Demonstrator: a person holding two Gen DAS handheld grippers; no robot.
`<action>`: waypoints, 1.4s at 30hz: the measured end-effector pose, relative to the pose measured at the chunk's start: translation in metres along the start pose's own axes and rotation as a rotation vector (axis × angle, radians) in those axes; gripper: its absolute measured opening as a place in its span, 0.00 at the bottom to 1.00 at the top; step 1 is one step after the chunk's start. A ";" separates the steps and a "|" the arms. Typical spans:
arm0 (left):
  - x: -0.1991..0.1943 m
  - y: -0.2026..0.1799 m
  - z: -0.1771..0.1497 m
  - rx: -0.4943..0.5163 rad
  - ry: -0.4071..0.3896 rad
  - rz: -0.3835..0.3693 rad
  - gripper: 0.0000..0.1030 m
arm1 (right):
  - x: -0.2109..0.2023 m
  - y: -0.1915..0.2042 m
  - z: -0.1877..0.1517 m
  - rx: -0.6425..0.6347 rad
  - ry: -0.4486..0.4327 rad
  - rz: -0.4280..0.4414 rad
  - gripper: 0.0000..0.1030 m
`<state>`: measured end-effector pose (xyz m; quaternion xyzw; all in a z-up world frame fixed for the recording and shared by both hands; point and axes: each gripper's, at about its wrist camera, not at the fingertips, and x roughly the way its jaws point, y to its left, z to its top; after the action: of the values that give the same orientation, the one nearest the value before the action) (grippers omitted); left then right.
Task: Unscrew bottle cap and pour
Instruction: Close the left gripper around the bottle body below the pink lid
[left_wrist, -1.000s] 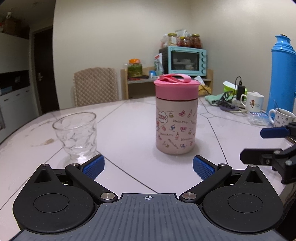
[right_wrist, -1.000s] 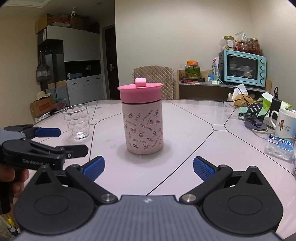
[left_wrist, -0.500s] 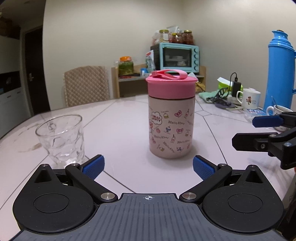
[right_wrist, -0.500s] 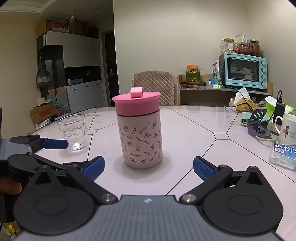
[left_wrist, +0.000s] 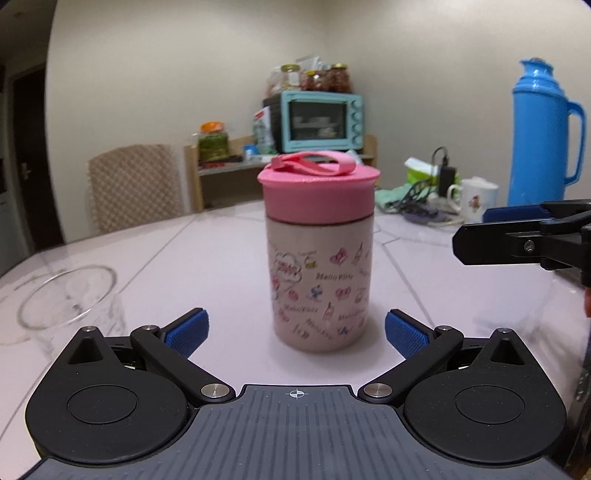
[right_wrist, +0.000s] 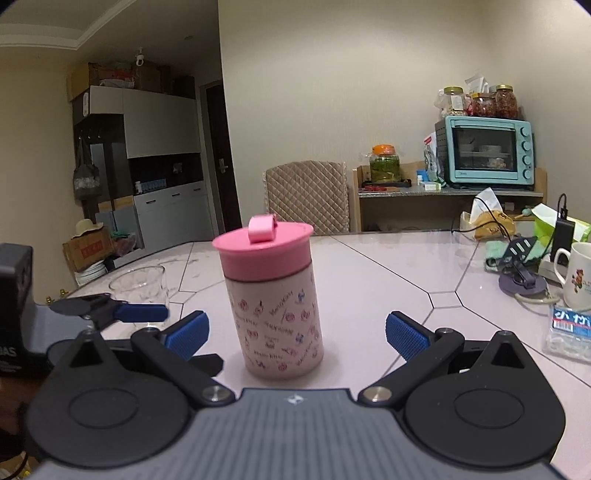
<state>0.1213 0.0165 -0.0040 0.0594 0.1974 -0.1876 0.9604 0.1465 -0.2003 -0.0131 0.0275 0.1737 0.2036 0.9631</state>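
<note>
A beige cartoon-printed bottle (left_wrist: 320, 284) with a pink screw cap (left_wrist: 318, 194) and a strap loop stands upright on the table. It also shows in the right wrist view (right_wrist: 277, 325), with its cap (right_wrist: 264, 251). My left gripper (left_wrist: 297, 330) is open, its blue pads just short of the bottle's base on either side. My right gripper (right_wrist: 297, 332) is open too, close to the bottle's base. An empty clear glass (left_wrist: 70, 306) stands left of the bottle; it also shows in the right wrist view (right_wrist: 142, 293).
A blue thermos jug (left_wrist: 541, 136), a white mug (left_wrist: 474, 197), cables and cloth lie at the table's right. A water bottle (right_wrist: 569, 332) lies at the right edge. A chair (right_wrist: 306, 201) and a shelf with a teal oven (right_wrist: 487, 151) stand behind.
Both grippers have moved closer to the bottle, which now looms larger between the pads. The glass has slid toward the left edge of the left wrist view. Jaws stayed open.
</note>
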 end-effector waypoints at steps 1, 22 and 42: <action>0.004 0.002 0.001 0.005 0.004 -0.007 1.00 | 0.001 0.000 0.002 -0.001 -0.004 0.002 1.00; 0.074 0.007 0.014 0.113 -0.012 -0.233 1.00 | 0.024 -0.005 0.018 -0.005 -0.006 0.003 1.00; 0.093 0.008 0.026 0.130 -0.028 -0.296 1.00 | 0.035 -0.009 0.024 -0.023 0.002 -0.015 1.00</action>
<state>0.2124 -0.0126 -0.0174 0.0891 0.1782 -0.3401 0.9190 0.1877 -0.1940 -0.0031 0.0151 0.1727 0.1985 0.9646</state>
